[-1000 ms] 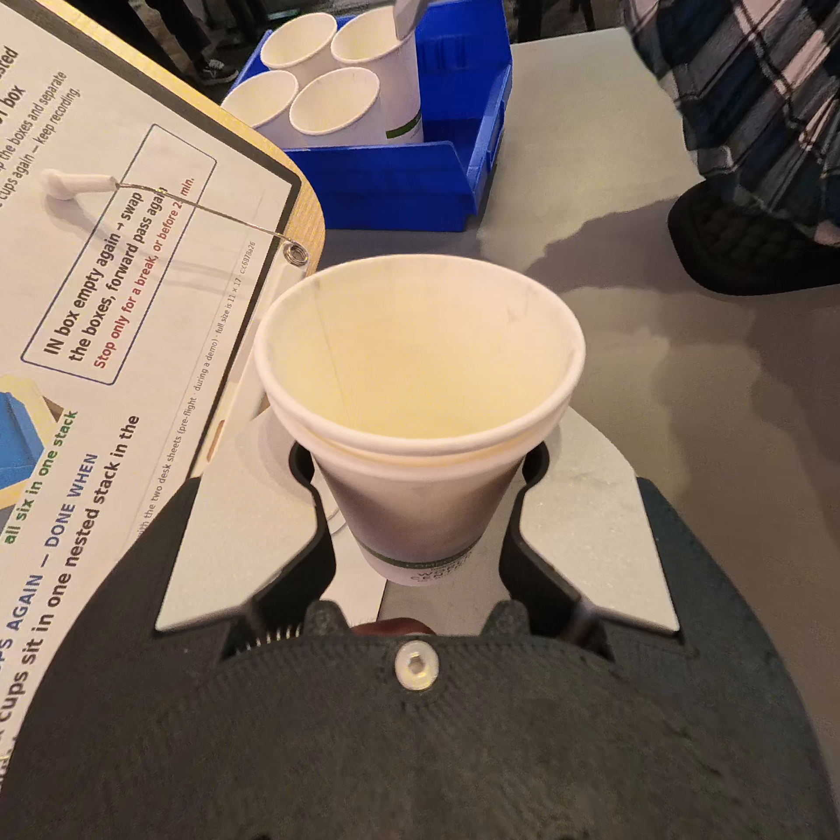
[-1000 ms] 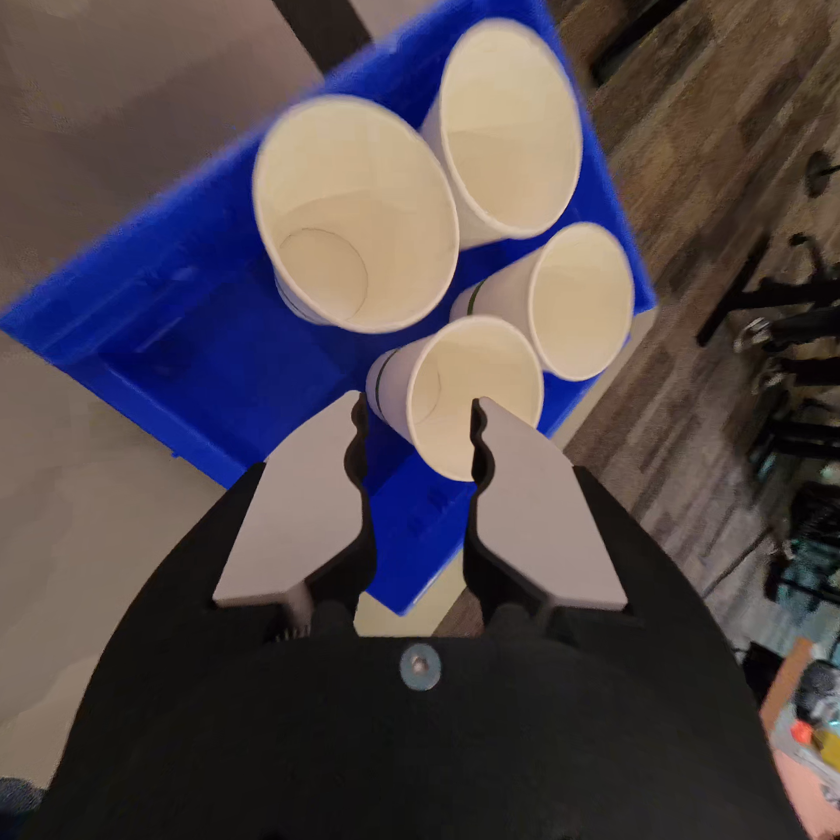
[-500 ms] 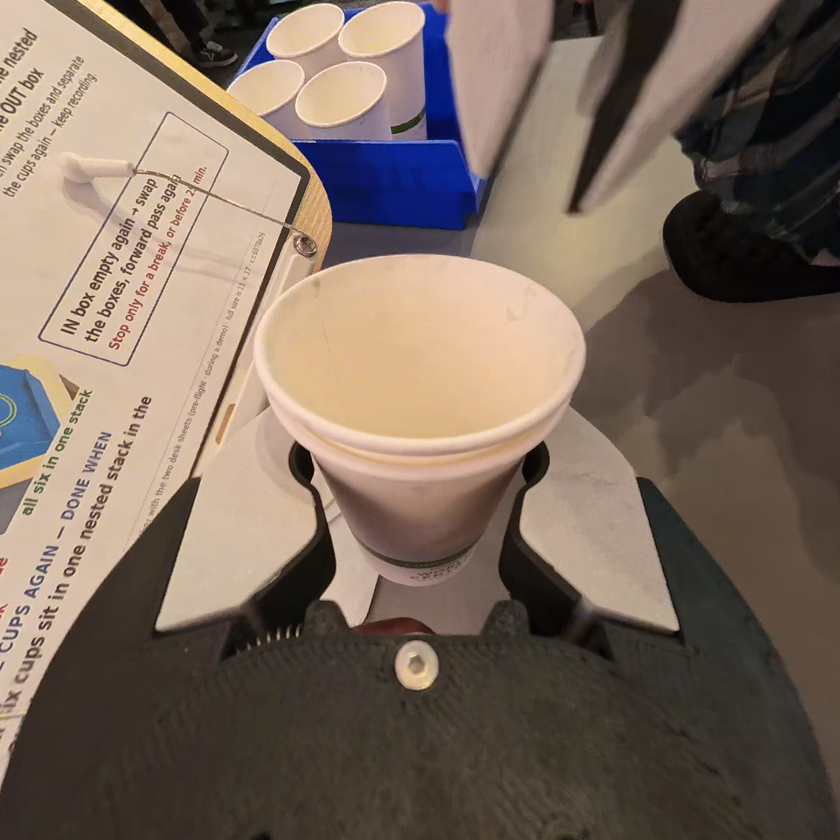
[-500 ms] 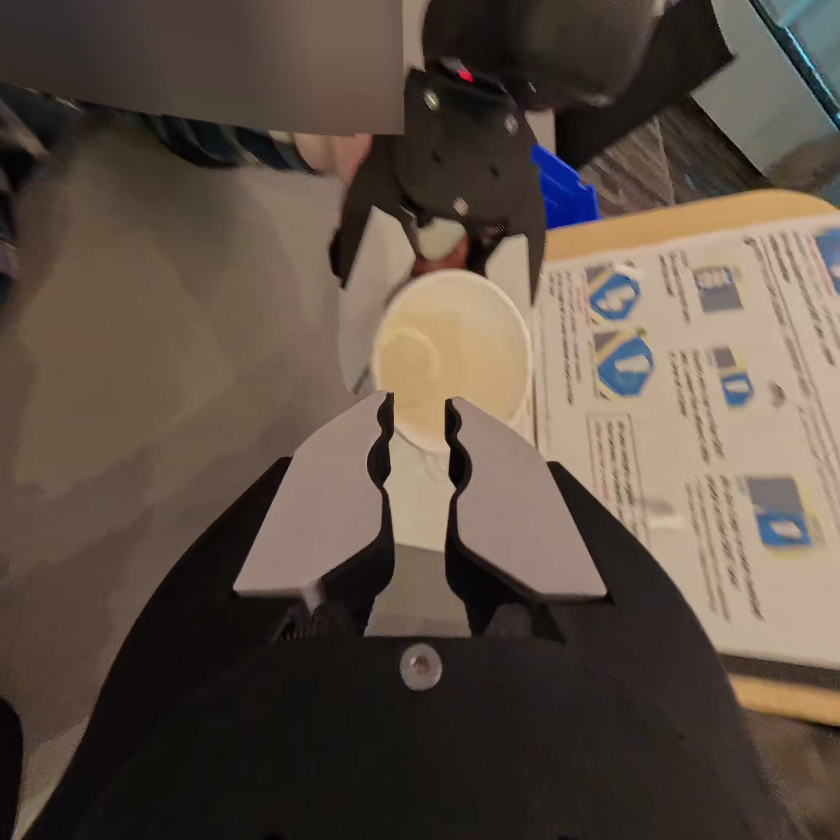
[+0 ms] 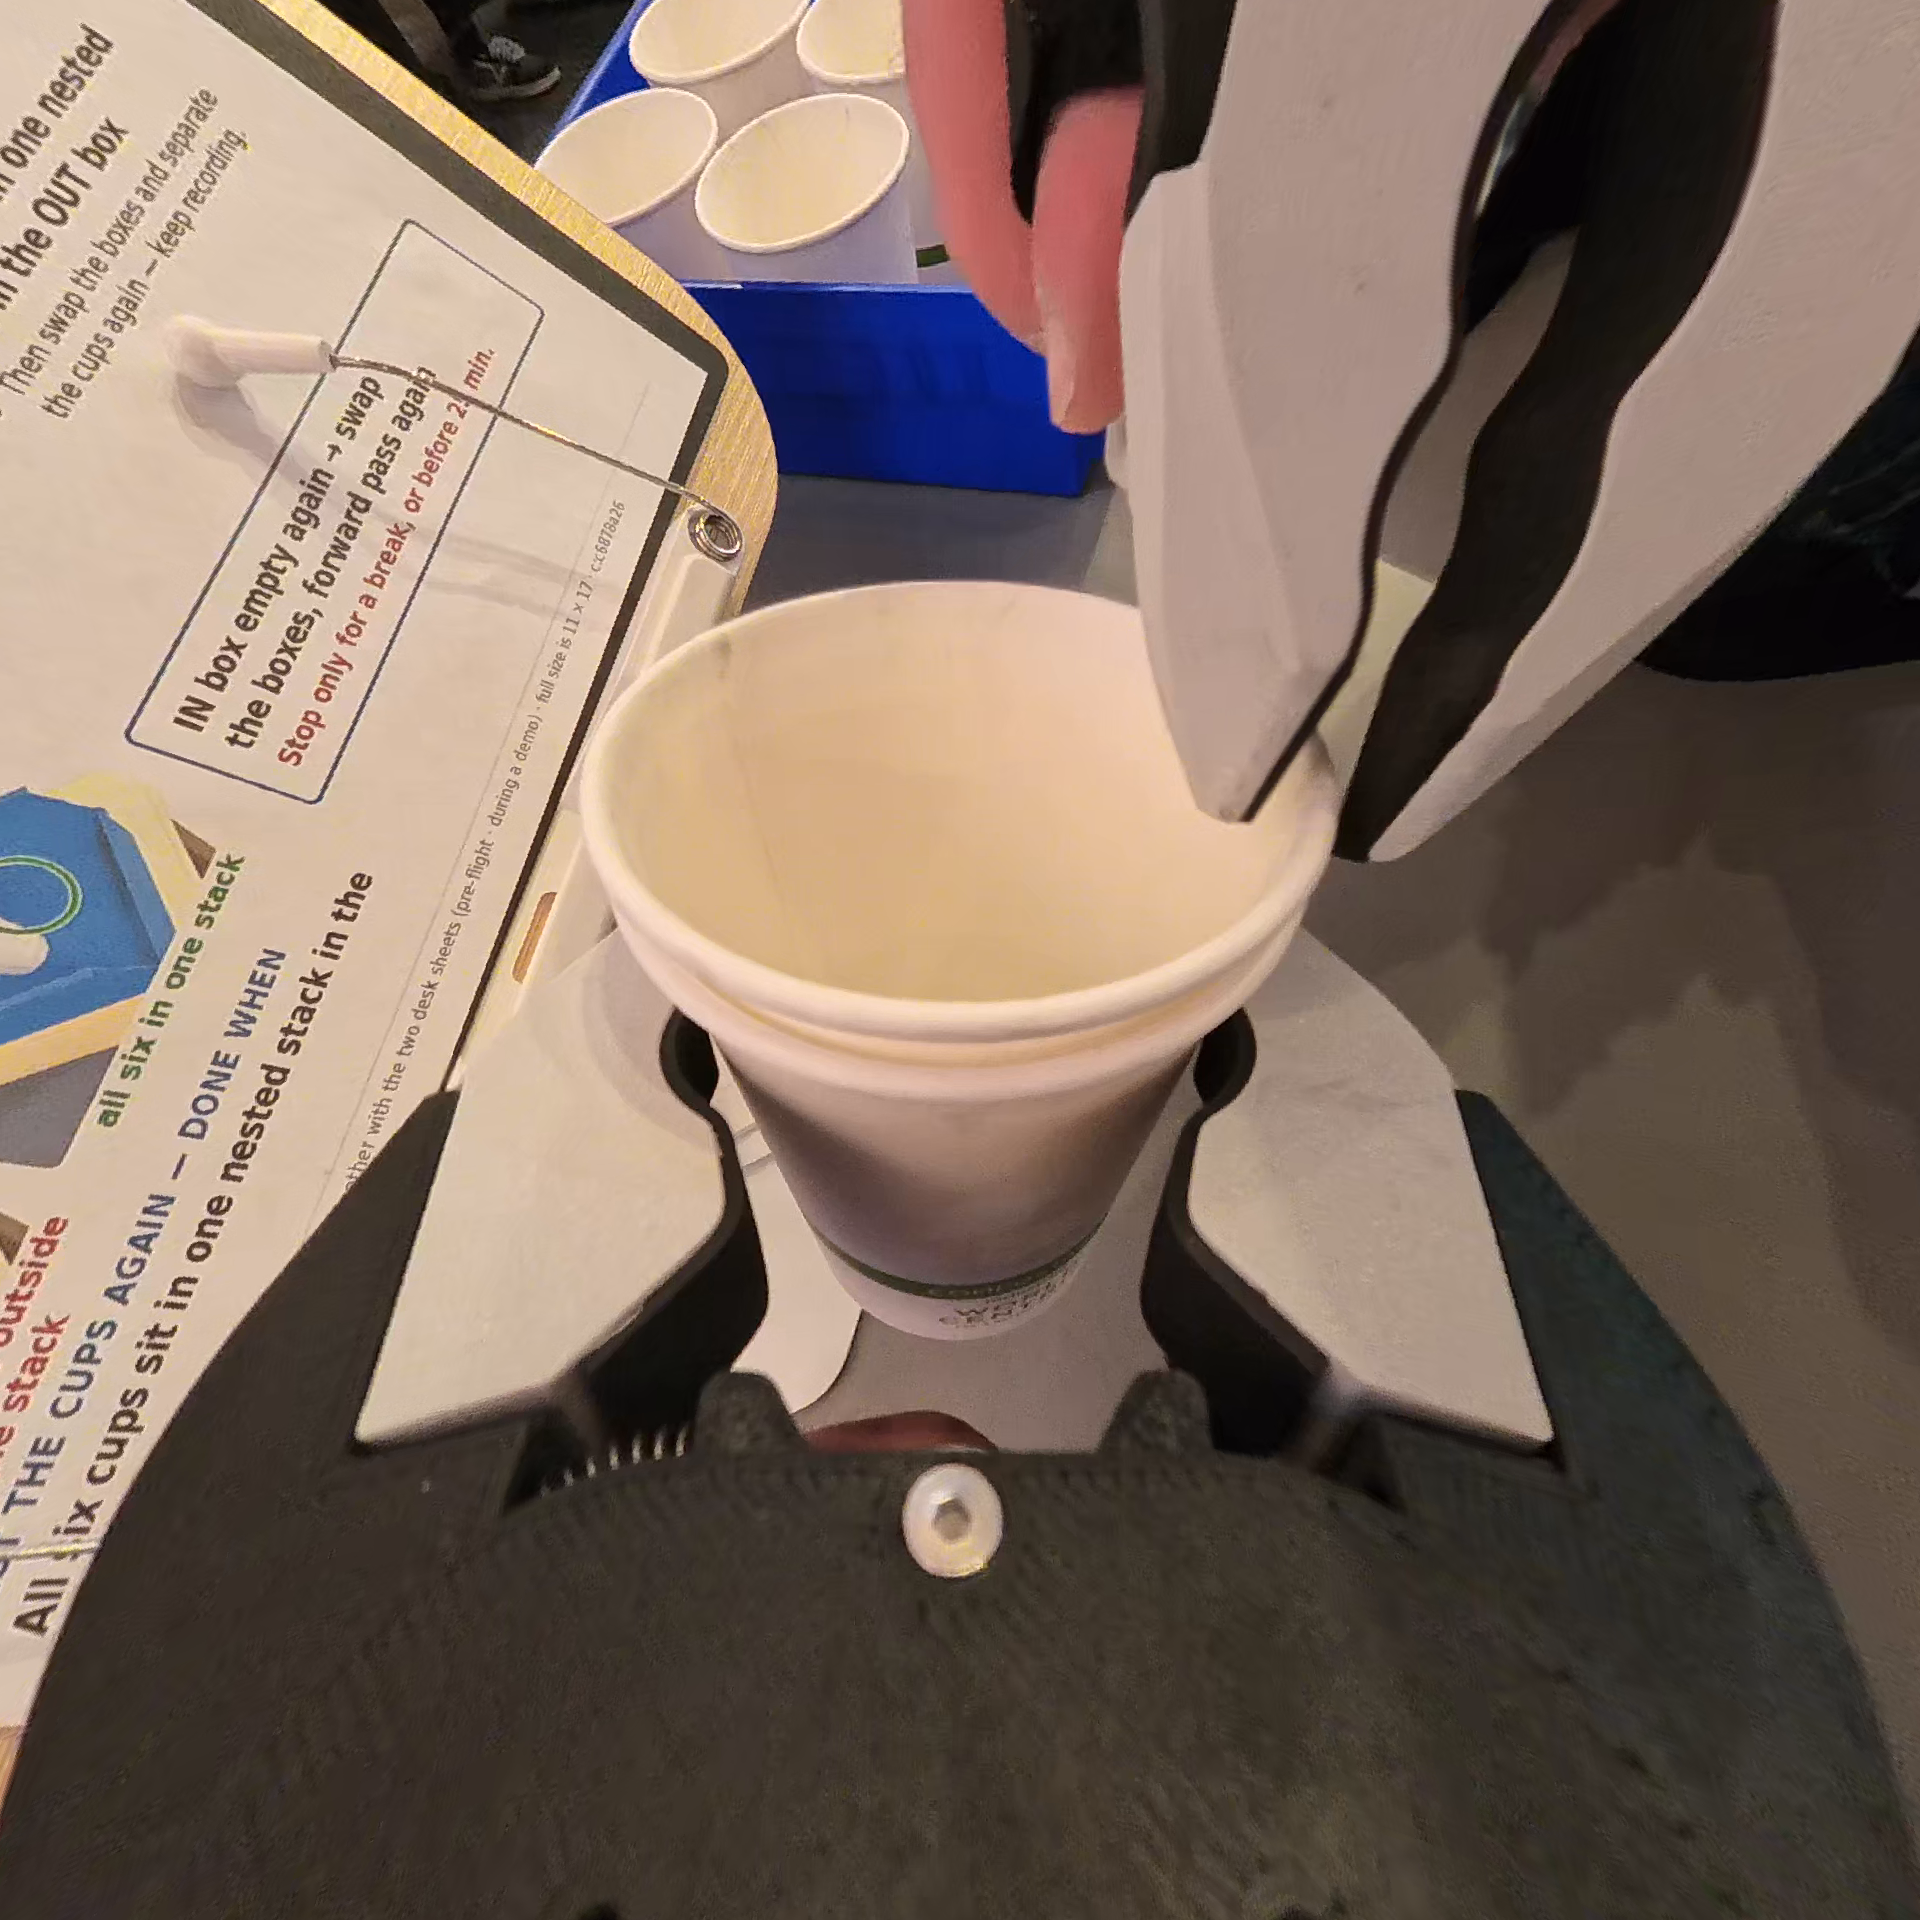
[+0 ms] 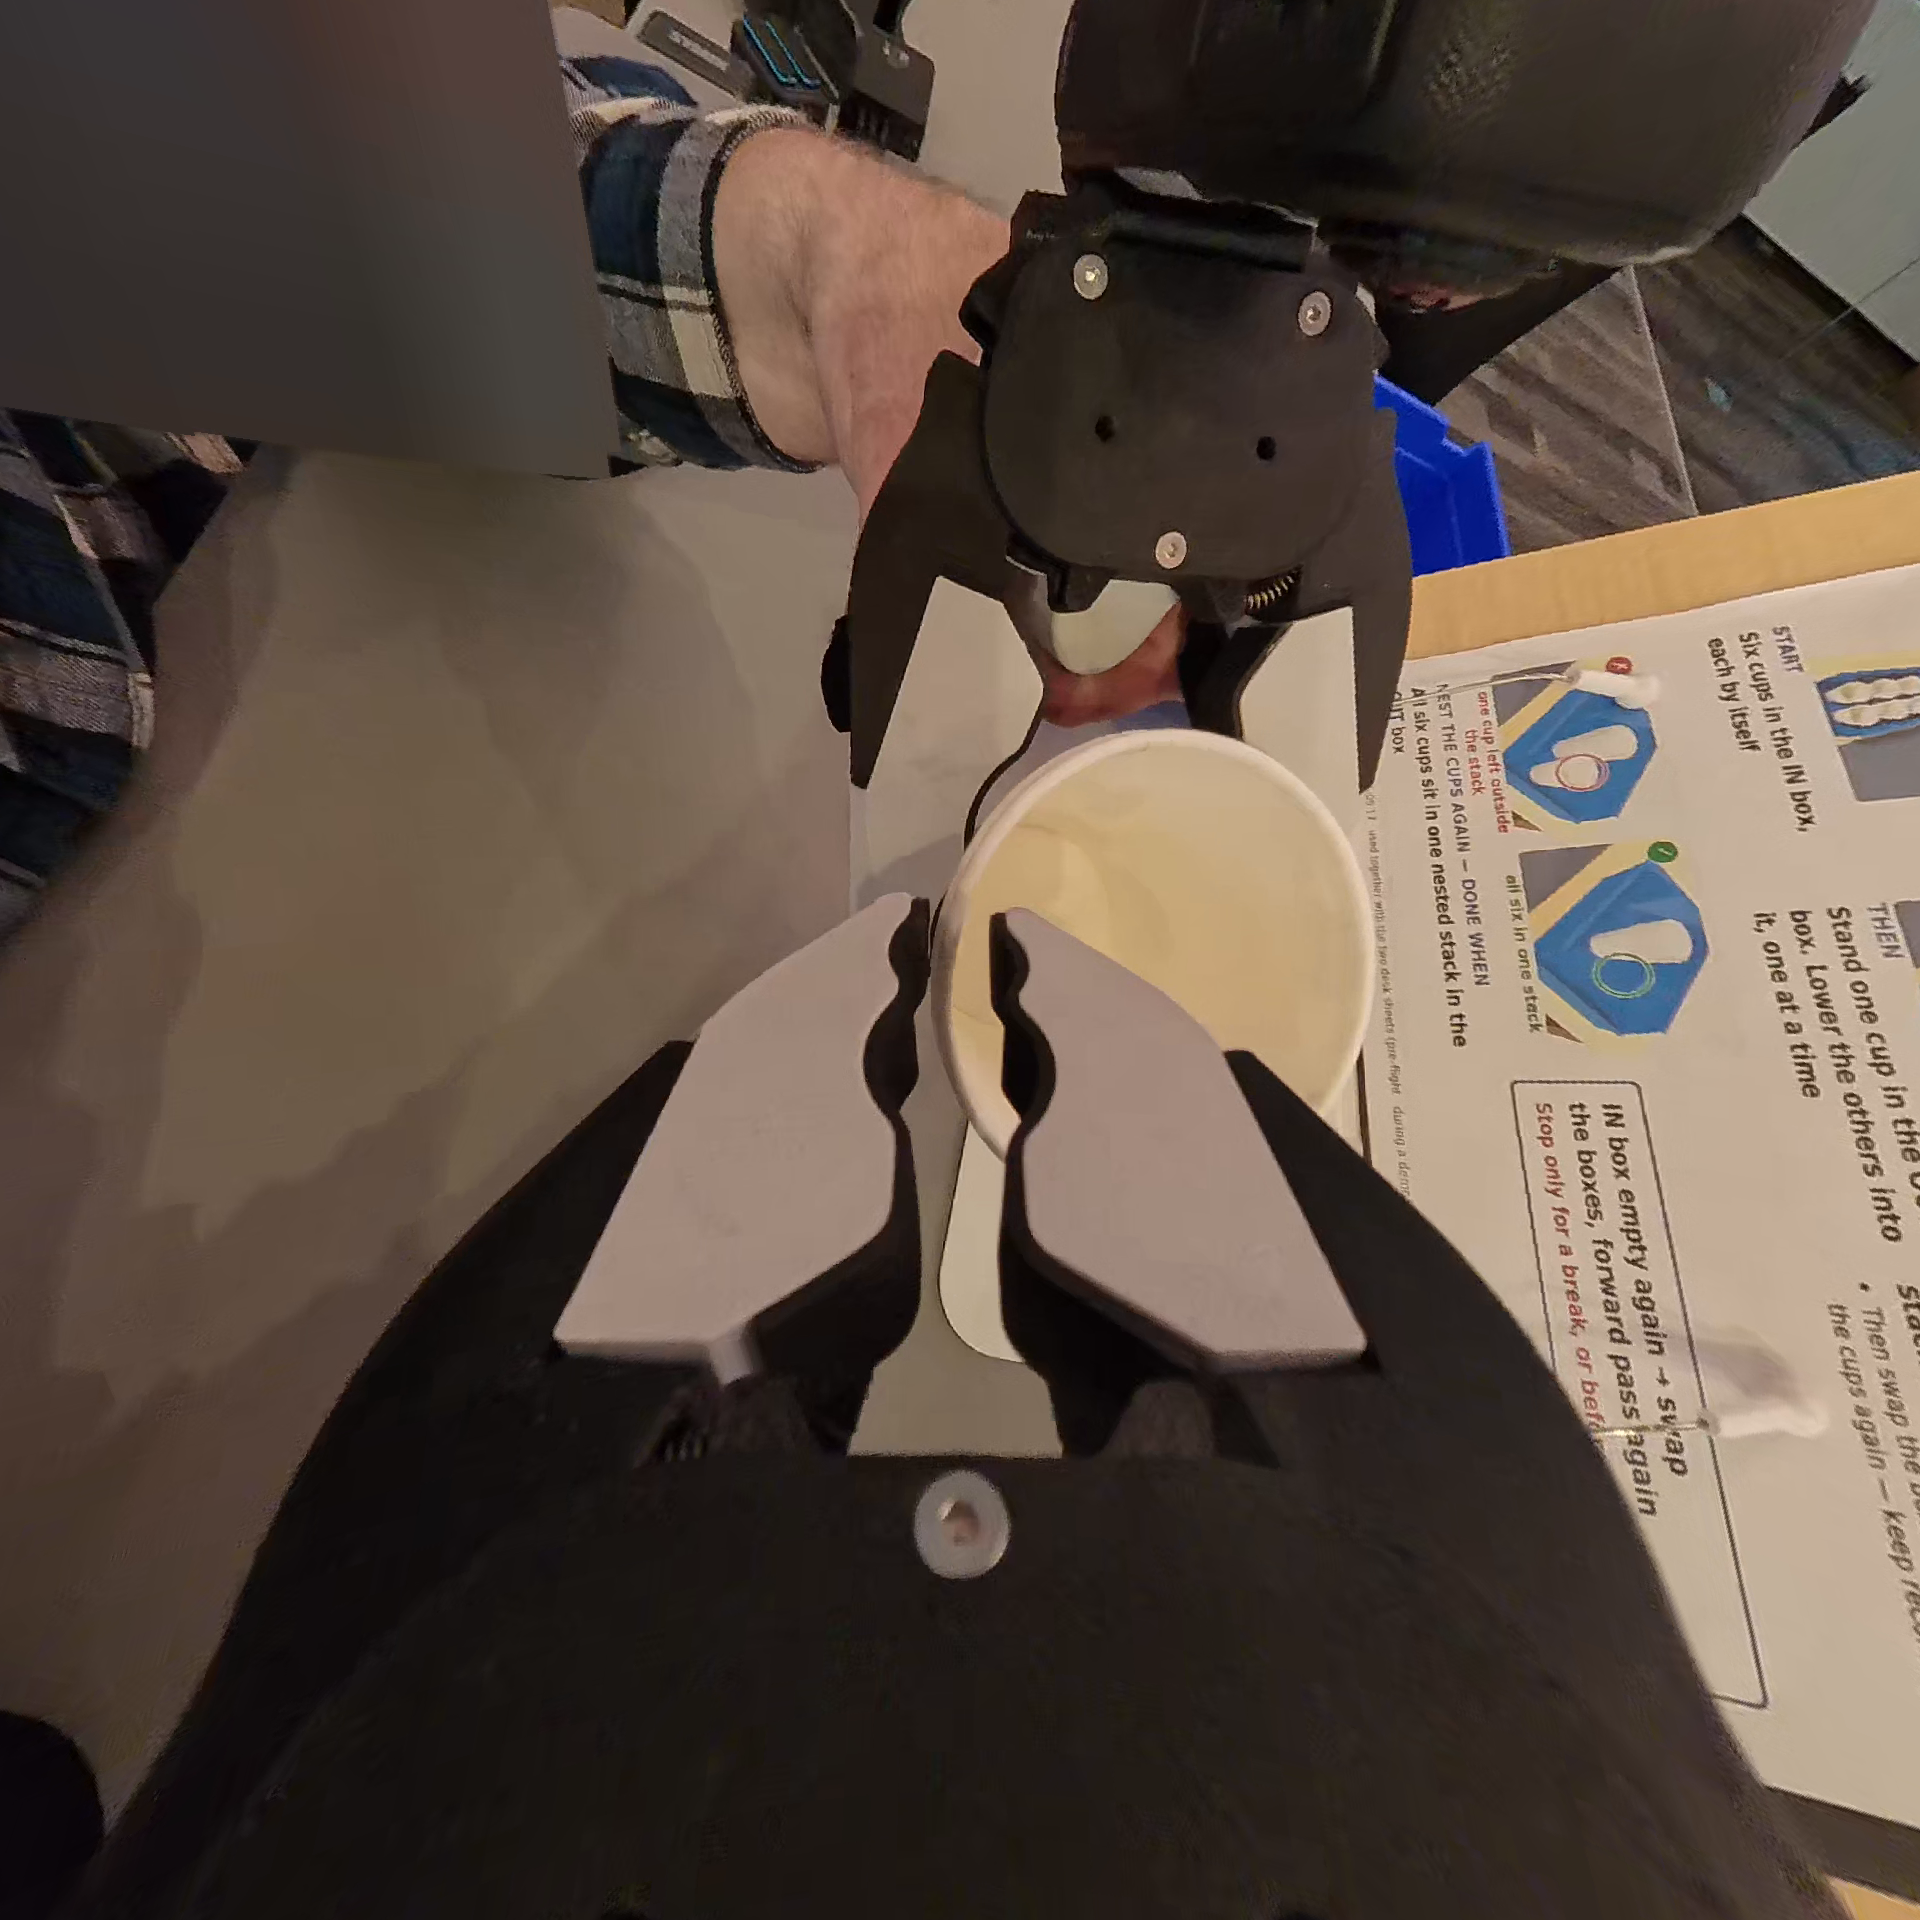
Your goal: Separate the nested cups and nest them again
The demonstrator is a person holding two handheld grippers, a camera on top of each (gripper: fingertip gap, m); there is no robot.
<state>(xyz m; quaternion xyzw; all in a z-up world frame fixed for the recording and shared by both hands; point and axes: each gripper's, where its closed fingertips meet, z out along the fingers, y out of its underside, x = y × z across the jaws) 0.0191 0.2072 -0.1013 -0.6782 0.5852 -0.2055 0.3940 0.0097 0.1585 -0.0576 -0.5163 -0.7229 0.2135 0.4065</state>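
Observation:
My left gripper (image 5: 956,1039) is shut on a stack of two nested white paper cups (image 5: 935,1143), pads on the outer cup's body, mouth facing up. My right gripper (image 5: 1299,821) comes down from the upper right. In the right wrist view it (image 6: 956,914) straddles the top cup's rim (image 6: 940,997): one finger (image 6: 1122,1143) is inside the cup, the other (image 6: 790,1122) outside. The jaws are narrow, but a slit still shows between the pads and the cup wall. The left gripper (image 6: 1117,790) shows beyond the cup there.
A blue bin (image 5: 883,384) at the back holds several single white cups (image 5: 790,177). A board with a printed instruction sheet (image 5: 312,520) lies to the left of the stack. A person's hand (image 5: 1039,208) and plaid sleeve (image 6: 665,260) are near. The table (image 5: 1610,1195) is grey. One gripper's finger ends stand about 6 cm off the other's.
My right gripper left the blue bin, swung over to the stack in my left gripper and narrowed its jaws around the top cup's rim. The left gripper kept still.

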